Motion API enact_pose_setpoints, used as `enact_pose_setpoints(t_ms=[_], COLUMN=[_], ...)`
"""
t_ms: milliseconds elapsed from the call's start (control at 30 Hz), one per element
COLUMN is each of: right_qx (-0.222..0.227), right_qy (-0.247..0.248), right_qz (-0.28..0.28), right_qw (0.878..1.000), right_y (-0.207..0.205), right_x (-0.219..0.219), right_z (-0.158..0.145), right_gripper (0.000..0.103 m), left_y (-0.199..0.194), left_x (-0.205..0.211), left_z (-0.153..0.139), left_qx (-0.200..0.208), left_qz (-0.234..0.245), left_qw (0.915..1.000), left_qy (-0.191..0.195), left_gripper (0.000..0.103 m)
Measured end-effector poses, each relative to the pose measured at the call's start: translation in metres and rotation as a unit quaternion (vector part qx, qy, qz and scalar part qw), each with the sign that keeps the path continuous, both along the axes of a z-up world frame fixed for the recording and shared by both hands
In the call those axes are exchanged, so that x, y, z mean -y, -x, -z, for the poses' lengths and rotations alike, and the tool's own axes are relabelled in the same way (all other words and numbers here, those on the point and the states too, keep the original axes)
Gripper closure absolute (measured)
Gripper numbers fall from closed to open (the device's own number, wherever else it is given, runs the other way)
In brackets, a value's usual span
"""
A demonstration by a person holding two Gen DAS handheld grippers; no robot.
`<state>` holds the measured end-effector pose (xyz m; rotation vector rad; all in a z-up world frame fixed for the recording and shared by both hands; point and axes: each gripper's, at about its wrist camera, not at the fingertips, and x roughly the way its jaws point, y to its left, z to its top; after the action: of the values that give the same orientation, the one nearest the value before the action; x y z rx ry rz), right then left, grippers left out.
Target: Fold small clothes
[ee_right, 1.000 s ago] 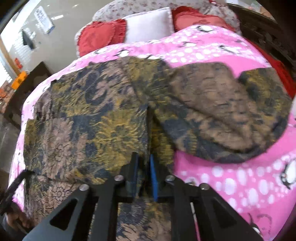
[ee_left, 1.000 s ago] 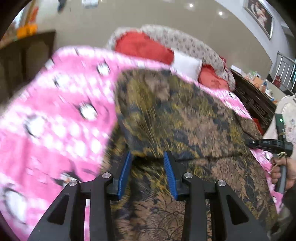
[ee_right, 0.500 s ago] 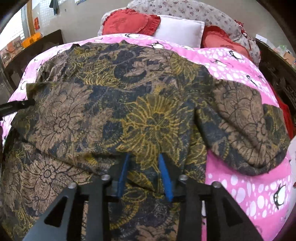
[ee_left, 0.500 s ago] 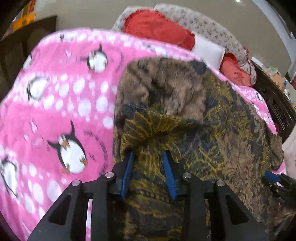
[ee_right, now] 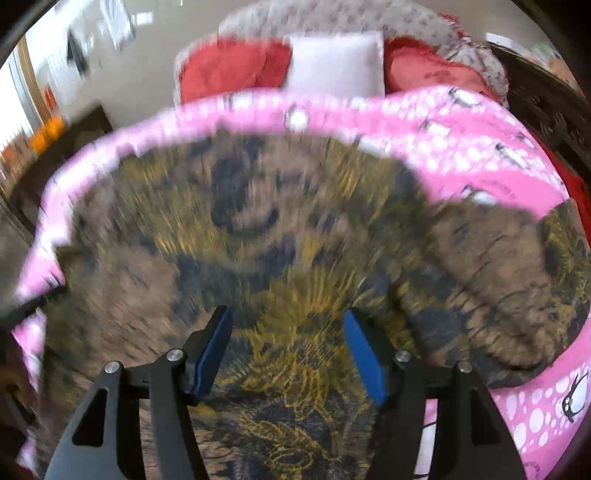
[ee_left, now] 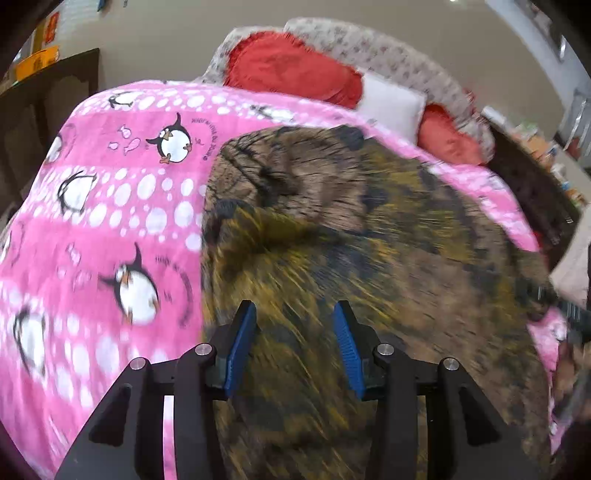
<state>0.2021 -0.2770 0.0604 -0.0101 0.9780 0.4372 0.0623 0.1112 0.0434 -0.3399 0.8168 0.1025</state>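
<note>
A dark garment with a brown, yellow and navy floral print (ee_left: 351, 240) lies spread on the pink penguin blanket (ee_left: 110, 203). It also fills the right wrist view (ee_right: 258, 240), with a sleeve folded over at the right (ee_right: 498, 295). My left gripper (ee_left: 293, 343) is open above the garment near its left edge. My right gripper (ee_right: 288, 350) is open above the garment's near part. Neither holds cloth. Both views are blurred by motion.
Red cushions (ee_left: 291, 70) and a white pillow (ee_left: 391, 107) lie at the head of the bed against a floral headboard (ee_right: 369, 18). Dark wooden furniture stands at the left (ee_left: 48, 103) and right (ee_right: 546, 96). The other gripper shows at the right edge (ee_left: 569, 317).
Both grippers have opened wider and let go of the garment, which now lies flatter on the blanket. Both grippers have drawn back and are moving.
</note>
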Motion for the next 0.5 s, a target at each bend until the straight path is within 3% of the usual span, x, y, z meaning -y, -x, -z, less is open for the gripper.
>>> enact_pose_setpoints(t_ms=[100,167,233,300,367,500], right_qx=[0.057,0.08,0.083,0.071,0.05,0.011], right_qy=[-0.041,-0.031,-0.015,-0.027,-0.07,-0.14], right_qz=[0.039,0.076,0.126,0.191,0.263,0.364], right_qw=[0.997,0.993,0.988,0.979,0.961,0.921], right_y=[-0.002,-0.015,-0.029,-0.048,-0.063,-0.081], right_x=[0.051,0.097,0.151,0.211,0.281,0.371], right_z=[-0.038,-0.054,-0.057,-0.054,-0.043,-0.005], right_gripper=[0.036,0.035,0.035,0.035,0.035,0.036], left_y=[0.023,0.03,0.032,0.028,0.023,0.018], left_x=[0.017,0.024,0.025,0.025,0.032,0.037], left_z=[0.007,0.02,0.025,0.025,0.024,0.026], left_qx=[0.023,0.027,0.023,0.018,0.016,0.008], left_qz=[0.028,0.032,0.03,0.037,0.048,0.056], left_qw=[0.9993,0.999,0.9991,0.9989,0.9982,0.9975], left_qy=[-0.007,-0.018,-0.02,-0.023,-0.031,-0.043], left_gripper=[0.077,0.076,0.074,0.065,0.057,0.049])
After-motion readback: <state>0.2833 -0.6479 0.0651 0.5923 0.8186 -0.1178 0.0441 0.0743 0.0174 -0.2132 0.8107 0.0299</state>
